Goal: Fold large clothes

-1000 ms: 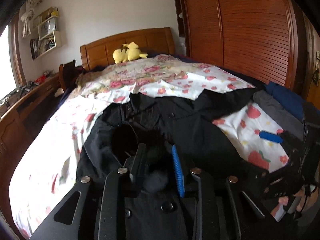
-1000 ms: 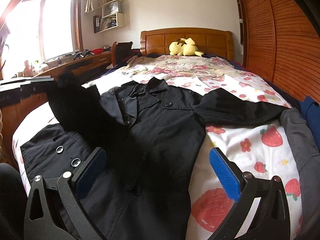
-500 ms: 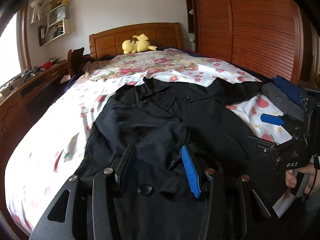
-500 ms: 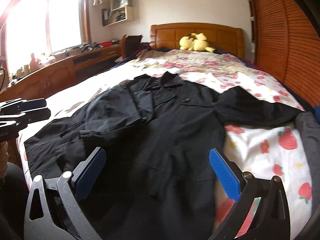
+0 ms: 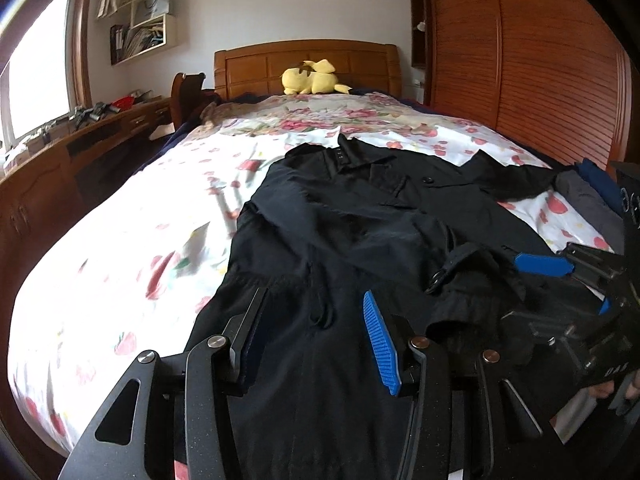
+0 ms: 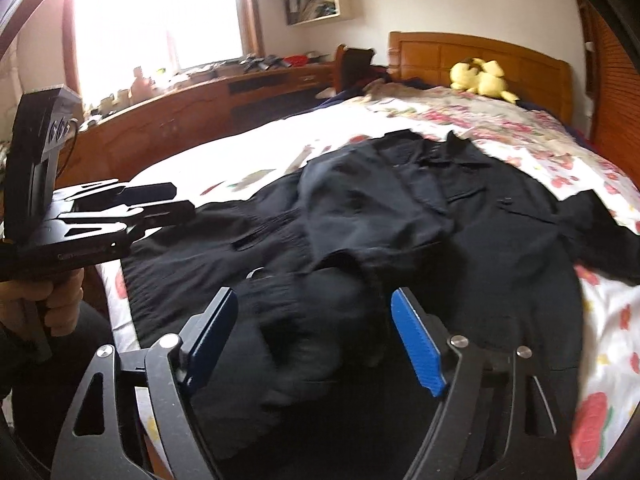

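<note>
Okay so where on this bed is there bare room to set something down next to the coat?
The widest bare sheet runs between the black coat and the desk-side bed edge. A smaller strip lies between the collar and the floral quilt. The wardrobe side is crowded: the spread sleeve and folded grey and blue clothes leave little room.
</note>
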{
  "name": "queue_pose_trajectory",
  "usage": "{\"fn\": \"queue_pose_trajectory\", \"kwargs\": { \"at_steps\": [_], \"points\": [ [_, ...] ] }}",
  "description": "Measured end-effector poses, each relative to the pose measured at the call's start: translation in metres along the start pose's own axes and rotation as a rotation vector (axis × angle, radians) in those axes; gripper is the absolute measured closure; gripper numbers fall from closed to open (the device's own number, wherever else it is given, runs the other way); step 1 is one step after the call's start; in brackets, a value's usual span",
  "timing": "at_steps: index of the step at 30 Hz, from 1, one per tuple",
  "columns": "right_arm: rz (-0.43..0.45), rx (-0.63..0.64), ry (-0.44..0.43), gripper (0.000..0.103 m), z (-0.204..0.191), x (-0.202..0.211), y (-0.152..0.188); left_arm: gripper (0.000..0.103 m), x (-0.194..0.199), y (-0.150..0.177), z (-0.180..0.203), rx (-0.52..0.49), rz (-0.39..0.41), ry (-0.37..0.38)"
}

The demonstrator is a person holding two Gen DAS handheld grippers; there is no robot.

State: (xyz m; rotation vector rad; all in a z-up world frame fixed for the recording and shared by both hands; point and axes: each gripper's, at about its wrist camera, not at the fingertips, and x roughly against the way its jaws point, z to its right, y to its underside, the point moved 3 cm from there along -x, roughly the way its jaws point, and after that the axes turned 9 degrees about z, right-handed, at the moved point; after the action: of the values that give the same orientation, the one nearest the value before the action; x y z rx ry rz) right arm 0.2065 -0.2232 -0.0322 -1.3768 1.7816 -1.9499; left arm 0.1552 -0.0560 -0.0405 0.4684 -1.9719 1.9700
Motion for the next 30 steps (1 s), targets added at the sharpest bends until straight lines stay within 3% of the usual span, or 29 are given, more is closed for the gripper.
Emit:
{"fn": "queue_pose_trajectory", "kwargs": {
  "at_steps": [9,13,15,16,20,30],
  "points": [
    [-0.114,0.074,0.072,0.028,-0.009,-0.041,0.021,0.054,0.010,0.002,0.000,0.029,0.022,0.013],
    [-0.149,0.093,0.098,0.041,-0.006,-0.044,0.029,0.054,0.011,0.005,0.005,0.001,0.035,0.011],
    [-0.139,0.103,0.099,0.058,-0.005,-0.039,0.030,0.054,0.011,0.009,0.003,-0.002,0.034,0.018],
    [-0.132,0.113,0.112,0.072,-0.004,-0.036,0.030,0.054,0.011,0.009,0.005,-0.005,0.034,0.022],
    [-0.113,0.101,0.105,0.089,0.005,-0.023,0.029,0.054,0.010,0.010,0.004,-0.002,0.035,0.030],
    [0.053,-0.067,0.162,0.095,0.051,0.038,0.014,0.054,0.006,0.010,0.013,-0.005,0.038,0.039]
  ]
}}
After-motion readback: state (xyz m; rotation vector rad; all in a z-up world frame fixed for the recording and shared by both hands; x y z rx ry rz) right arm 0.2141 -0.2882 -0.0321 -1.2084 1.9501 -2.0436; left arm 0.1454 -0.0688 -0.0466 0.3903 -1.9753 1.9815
